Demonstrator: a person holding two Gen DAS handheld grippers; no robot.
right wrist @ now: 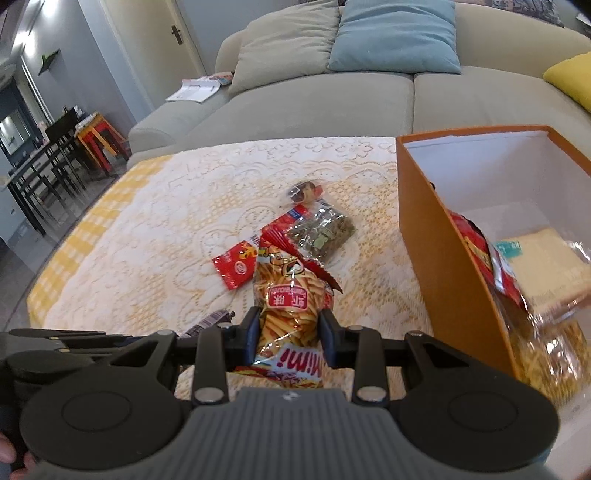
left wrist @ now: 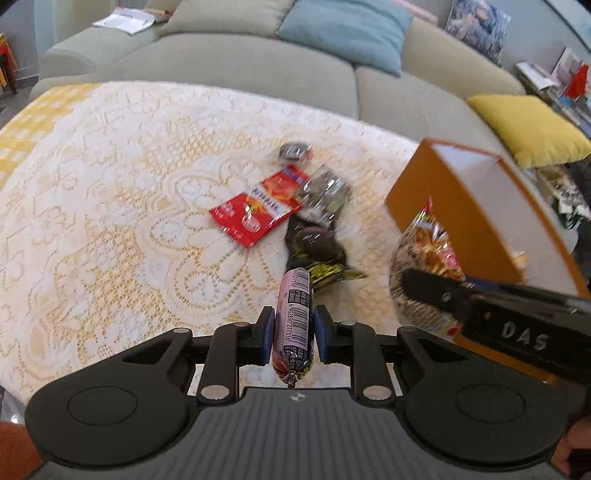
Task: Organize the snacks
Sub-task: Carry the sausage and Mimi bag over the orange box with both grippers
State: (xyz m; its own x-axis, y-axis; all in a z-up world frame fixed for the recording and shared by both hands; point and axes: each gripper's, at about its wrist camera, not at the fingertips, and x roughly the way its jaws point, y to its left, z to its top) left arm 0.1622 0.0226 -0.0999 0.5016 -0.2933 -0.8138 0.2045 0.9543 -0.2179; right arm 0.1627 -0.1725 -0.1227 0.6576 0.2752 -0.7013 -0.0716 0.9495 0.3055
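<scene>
My left gripper (left wrist: 293,328) is shut on a pink sausage stick (left wrist: 294,317) with a barcode, held above the lace tablecloth (left wrist: 110,206). My right gripper (right wrist: 290,338) is shut on a Mimi shrimp-stick bag (right wrist: 291,310), held left of the orange box (right wrist: 439,258). In the left wrist view the right gripper's body (left wrist: 517,317) with that bag (left wrist: 424,251) sits in front of the orange box (left wrist: 417,195). On the cloth lie a red packet (left wrist: 258,206), a clear bag of greenish pieces (left wrist: 325,192), a dark packet (left wrist: 314,247) and a small dark snack (left wrist: 295,151).
The box holds a red packet (right wrist: 476,243), a pale flat pack (right wrist: 546,251) and a yellowish bag (right wrist: 554,350). A grey sofa (right wrist: 332,99) with blue (right wrist: 395,33) and yellow (left wrist: 524,125) cushions stands behind the table. Chairs and stools (right wrist: 74,147) stand far left.
</scene>
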